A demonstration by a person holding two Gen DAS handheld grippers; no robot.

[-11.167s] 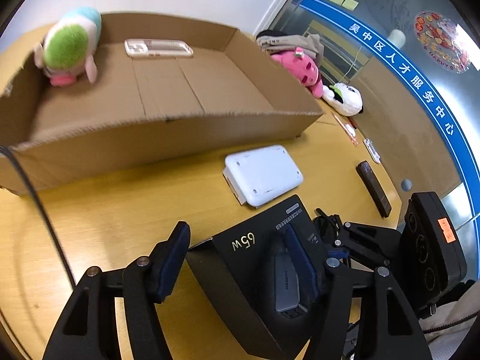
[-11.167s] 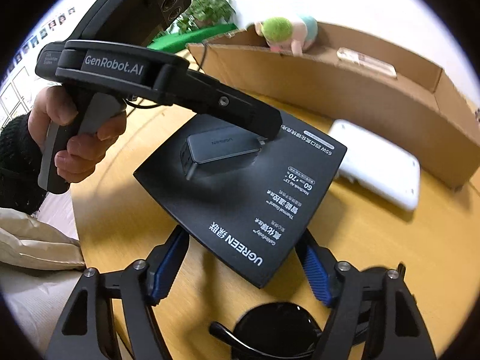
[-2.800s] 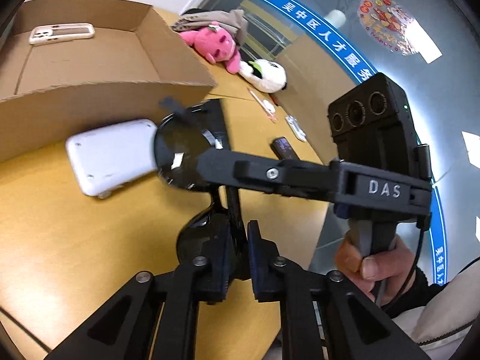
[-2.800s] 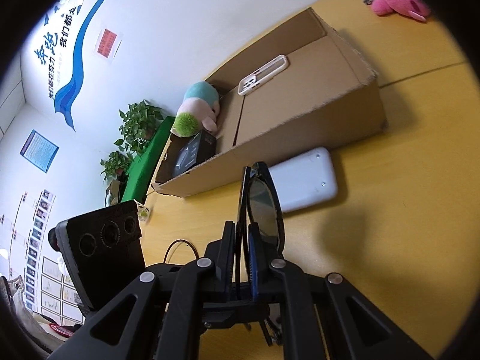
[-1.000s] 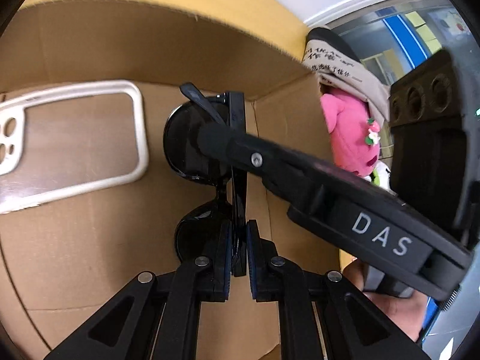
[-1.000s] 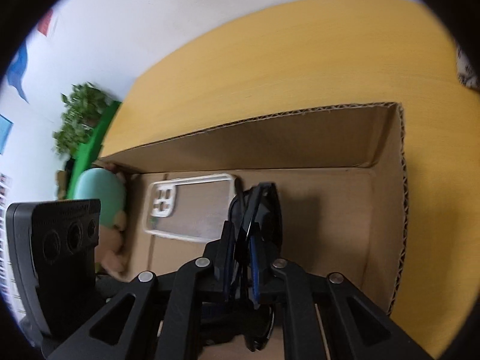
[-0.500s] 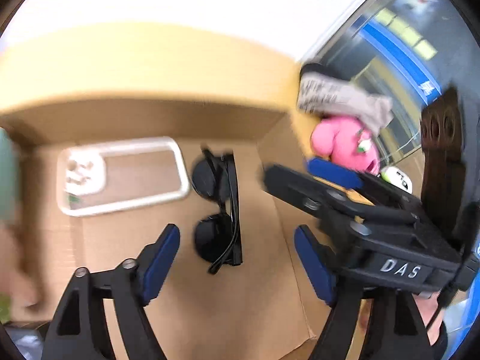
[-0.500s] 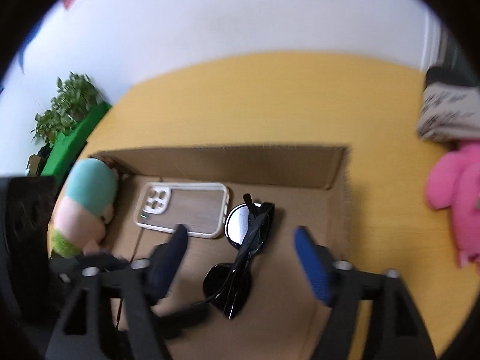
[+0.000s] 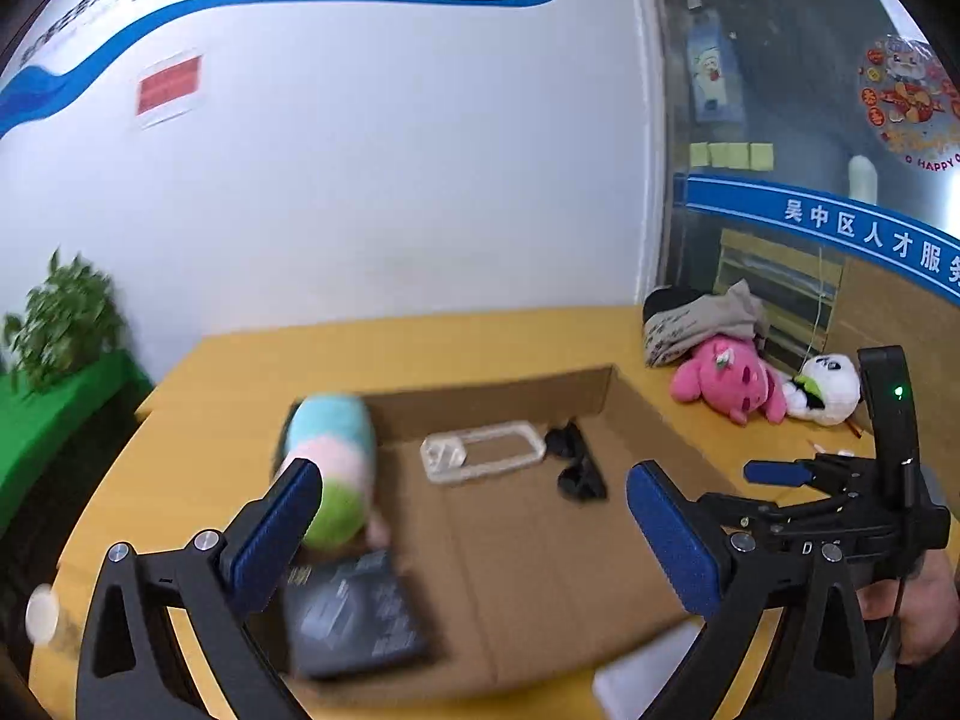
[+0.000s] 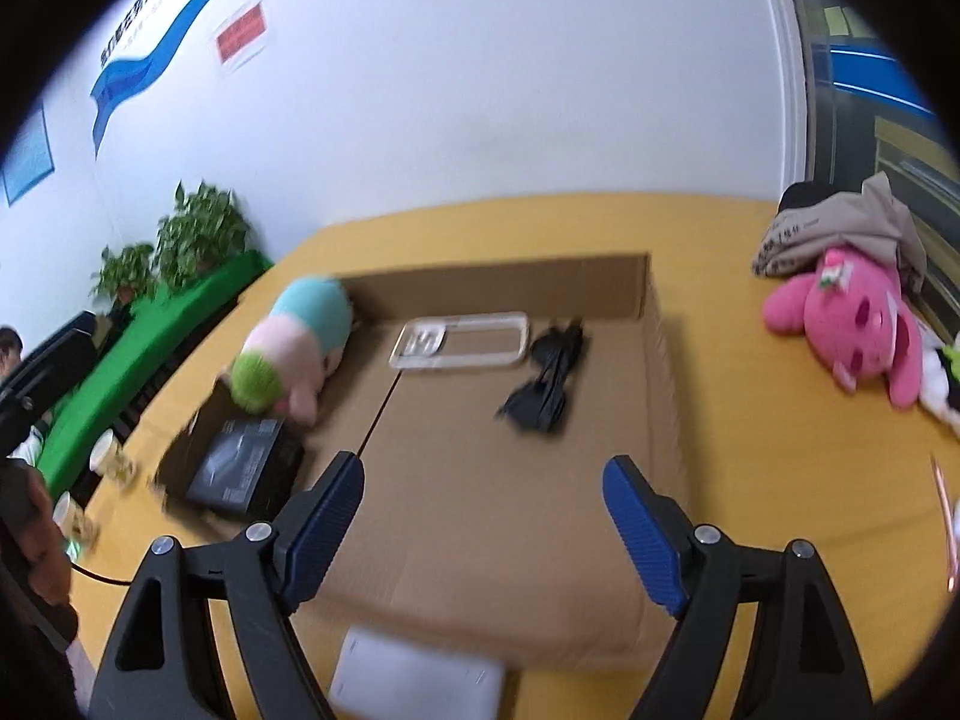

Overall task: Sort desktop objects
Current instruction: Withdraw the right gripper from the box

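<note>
Black sunglasses (image 9: pixel 577 467) (image 10: pixel 547 385) lie folded in the far right part of the shallow cardboard box (image 9: pixel 540 588) (image 10: pixel 663 360), beside a clear phone case (image 9: pixel 483 459) (image 10: pixel 461 341). A pastel plush toy (image 9: pixel 333 468) (image 10: pixel 294 339) and a black charger box (image 9: pixel 354 618) (image 10: pixel 243 468) sit at the box's left. My left gripper (image 9: pixel 474 540) is open and empty, above the box's near side. My right gripper (image 10: pixel 483 531) is open and empty, also pulled back above it; it shows at the right of the left wrist view (image 9: pixel 780 480).
A white flat device (image 10: pixel 414 681) (image 9: pixel 654 669) lies on the yellow table in front of the box. A pink plush (image 9: pixel 729 378) (image 10: pixel 852 324), a panda plush (image 9: pixel 831 387) and folded cloth (image 10: pixel 840 234) lie to the right. Green plants (image 10: pixel 201 234) stand at far left.
Both grippers held the sunglasses a second ago, let them go inside the box, opened, and have since drawn back and up away from the box.
</note>
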